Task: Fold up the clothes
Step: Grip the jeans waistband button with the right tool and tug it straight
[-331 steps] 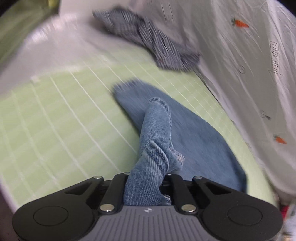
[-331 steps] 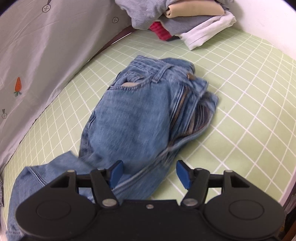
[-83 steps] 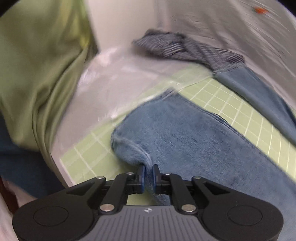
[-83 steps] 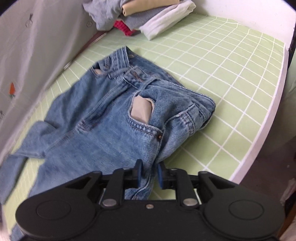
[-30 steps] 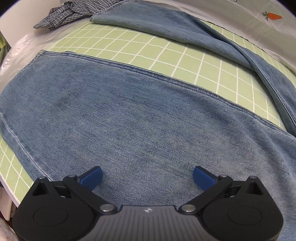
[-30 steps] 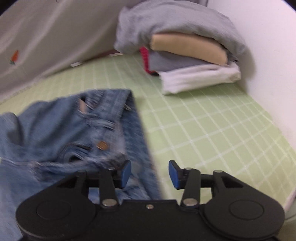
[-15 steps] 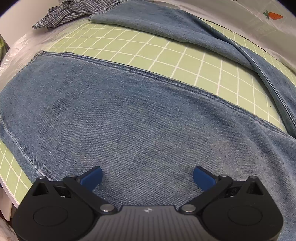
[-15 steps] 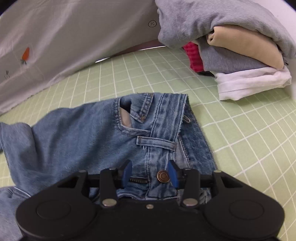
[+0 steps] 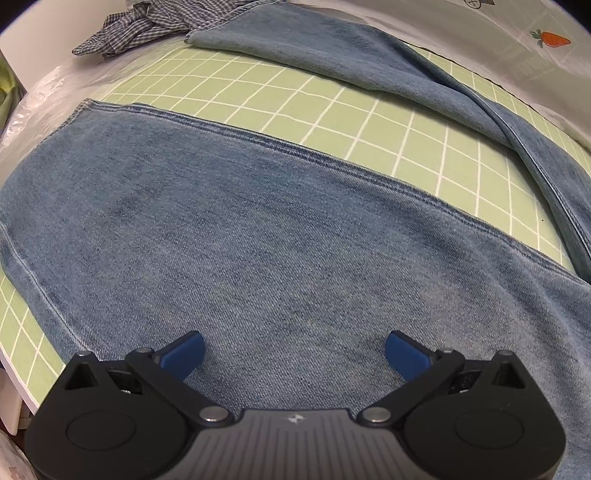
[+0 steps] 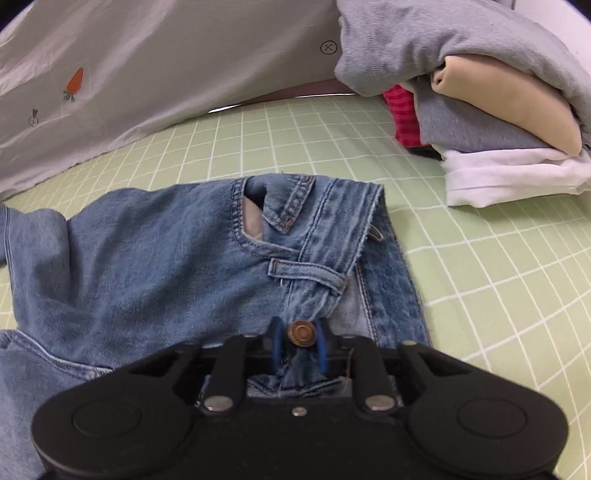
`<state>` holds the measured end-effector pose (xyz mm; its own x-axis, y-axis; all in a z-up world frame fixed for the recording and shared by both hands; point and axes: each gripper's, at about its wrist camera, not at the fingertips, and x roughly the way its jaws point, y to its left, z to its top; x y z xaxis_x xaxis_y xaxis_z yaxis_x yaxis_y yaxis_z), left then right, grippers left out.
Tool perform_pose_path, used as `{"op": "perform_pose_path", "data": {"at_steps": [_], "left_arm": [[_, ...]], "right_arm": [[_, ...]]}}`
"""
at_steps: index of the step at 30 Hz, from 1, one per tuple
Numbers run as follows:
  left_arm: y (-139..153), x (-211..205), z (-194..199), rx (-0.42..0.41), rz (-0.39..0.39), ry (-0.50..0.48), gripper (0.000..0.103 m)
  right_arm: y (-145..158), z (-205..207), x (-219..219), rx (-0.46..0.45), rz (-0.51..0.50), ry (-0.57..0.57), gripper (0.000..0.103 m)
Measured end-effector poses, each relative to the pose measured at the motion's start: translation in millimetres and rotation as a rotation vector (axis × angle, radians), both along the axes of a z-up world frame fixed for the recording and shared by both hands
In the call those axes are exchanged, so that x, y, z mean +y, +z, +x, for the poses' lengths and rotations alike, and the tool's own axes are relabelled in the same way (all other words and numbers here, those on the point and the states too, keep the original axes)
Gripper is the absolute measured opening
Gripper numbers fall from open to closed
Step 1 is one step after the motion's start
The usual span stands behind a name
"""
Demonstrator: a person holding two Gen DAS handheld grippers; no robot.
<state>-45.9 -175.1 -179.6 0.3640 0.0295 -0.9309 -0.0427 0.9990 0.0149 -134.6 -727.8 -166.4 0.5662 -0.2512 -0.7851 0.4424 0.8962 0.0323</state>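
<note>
Blue jeans lie spread on the green grid mat. In the left wrist view one leg (image 9: 258,229) lies flat under my left gripper (image 9: 293,354), which is wide open and empty just above the denim. The other leg (image 9: 388,74) runs along the far side. In the right wrist view the waistband (image 10: 325,236) faces me. My right gripper (image 10: 298,345) is shut on the waistband at the copper button (image 10: 301,333).
A stack of folded clothes (image 10: 491,110) sits at the back right of the mat (image 10: 498,295). A checked shirt (image 9: 147,22) lies crumpled at the far left. A grey carrot-print sheet (image 10: 147,66) hangs along the back. The mat edge (image 9: 14,354) is at near left.
My right gripper has moved onto the waistband and closed on it at the button. My left gripper stays open over the leg, barely moved.
</note>
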Motion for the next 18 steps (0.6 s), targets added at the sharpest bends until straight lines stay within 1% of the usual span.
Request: {"op": "perform_pose_path", "data": {"at_steps": [3,5,8,10,13,15,16,17,18], "left_arm": [[0,1,0,0.0,0.0,-0.001,0.103],[1,2,-1,-0.002,0.0,-0.001,0.103],[1,1,-2,-0.007,0.0,-0.001,0.103],[1,1,-2,-0.011,0.0,0.001,0.103],[2,0,-3,-0.02,0.001,0.003,0.103],[2,0,-4,-0.027,0.001,0.004,0.103],[2,-1,-5,-0.031,0.001,0.005,0.103],[2,-1,-5,-0.035,0.002,0.006,0.103],[2,-2,-6,-0.041,0.002,0.008,0.103]], "right_arm": [[9,-4,-8,-0.001,-0.065,-0.032,0.016],[16,-8,-14,-0.015,-0.094,-0.056,0.016],[24,-10,-17,-0.012,-0.133,-0.081,0.016],[17,-8,-16,0.016,-0.143,-0.086,0.016],[1,-5,-17,0.059,-0.115,-0.099,0.017],[-1,-5,-18,0.065,-0.107,-0.119,0.022],[0,-6,-19,0.069,-0.104,-0.129,0.031],[2,-6,-20,0.079,-0.104,-0.14,0.043],[4,-7,-21,0.085,-0.106,-0.153,0.049]]}}
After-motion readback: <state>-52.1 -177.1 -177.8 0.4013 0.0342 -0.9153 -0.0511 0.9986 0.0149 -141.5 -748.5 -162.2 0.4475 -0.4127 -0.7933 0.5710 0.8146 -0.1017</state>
